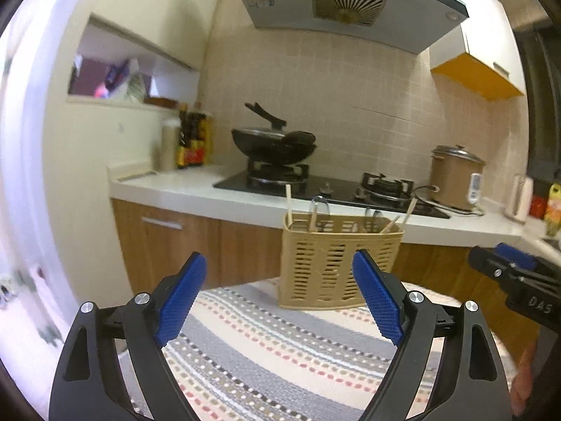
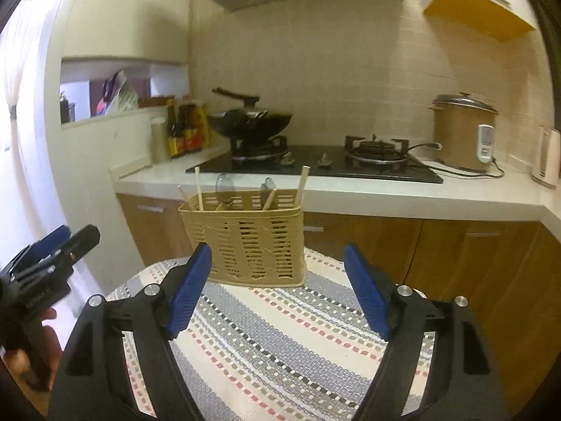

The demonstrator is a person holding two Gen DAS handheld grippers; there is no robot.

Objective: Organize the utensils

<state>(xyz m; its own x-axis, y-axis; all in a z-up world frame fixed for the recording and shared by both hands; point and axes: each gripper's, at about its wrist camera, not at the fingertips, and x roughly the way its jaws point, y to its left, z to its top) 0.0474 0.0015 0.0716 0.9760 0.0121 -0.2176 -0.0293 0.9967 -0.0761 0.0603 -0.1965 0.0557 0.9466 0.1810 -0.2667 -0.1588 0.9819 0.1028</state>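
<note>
A tan slotted utensil basket [image 1: 338, 263] stands at the far edge of a striped cloth [image 1: 280, 351]. It holds wooden chopsticks [image 1: 288, 201] and metal spoons [image 1: 319, 205]. It also shows in the right wrist view [image 2: 249, 242], with chopsticks [image 2: 198, 189] and spoons [image 2: 224, 184] sticking up. My left gripper [image 1: 280, 280] is open and empty, in front of the basket. My right gripper [image 2: 277, 273] is open and empty, also short of the basket. Each gripper shows at the edge of the other's view: the right one [image 1: 505, 263], the left one [image 2: 70, 240].
Behind the basket runs a white counter [image 1: 182, 189] with a gas hob [image 1: 350, 189], a black wok [image 1: 273, 144], sauce bottles [image 1: 191, 140] and a brown rice cooker [image 1: 455, 175]. Wooden cabinets [image 2: 438, 252] stand below; a range hood [image 1: 350, 3] hangs above.
</note>
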